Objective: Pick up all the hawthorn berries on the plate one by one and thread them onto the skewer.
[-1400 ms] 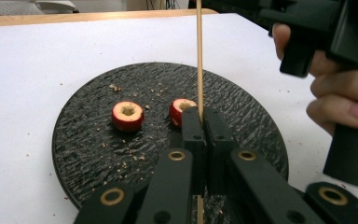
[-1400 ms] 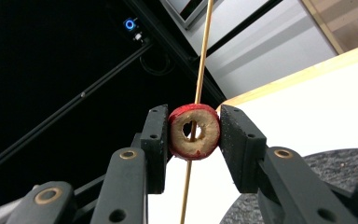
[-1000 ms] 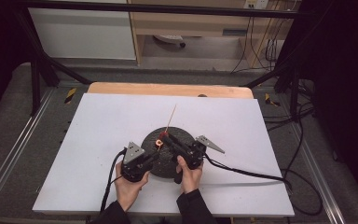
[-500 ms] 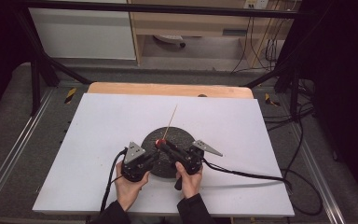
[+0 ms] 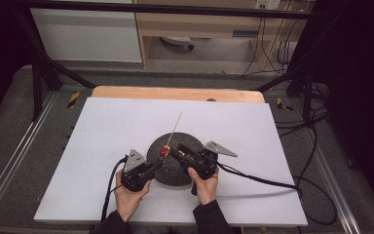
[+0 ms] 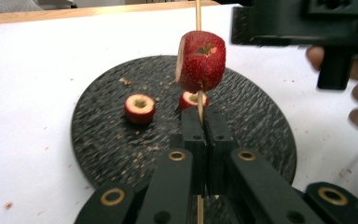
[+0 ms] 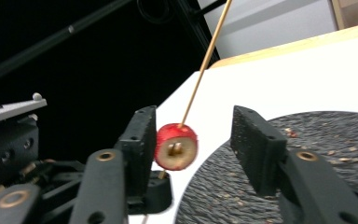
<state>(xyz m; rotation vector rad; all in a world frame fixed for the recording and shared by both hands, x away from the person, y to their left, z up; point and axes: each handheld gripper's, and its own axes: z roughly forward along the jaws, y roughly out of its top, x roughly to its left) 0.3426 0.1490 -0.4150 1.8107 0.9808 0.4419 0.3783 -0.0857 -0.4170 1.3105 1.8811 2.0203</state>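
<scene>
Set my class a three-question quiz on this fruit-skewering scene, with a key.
1. True or false: the left gripper is shut on the skewer.
2. How many fruit pieces lie on the black plate?
3. The right gripper jaws: A pressing the fruit piece on the skewer; B standing apart around it.

Key: 1 true. 2 two. 3 B; they have just been opening.

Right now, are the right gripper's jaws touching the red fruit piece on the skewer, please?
Apart. The right gripper view shows the right gripper open, jaws just opened, with gaps on both sides of the fruit piece.
</scene>
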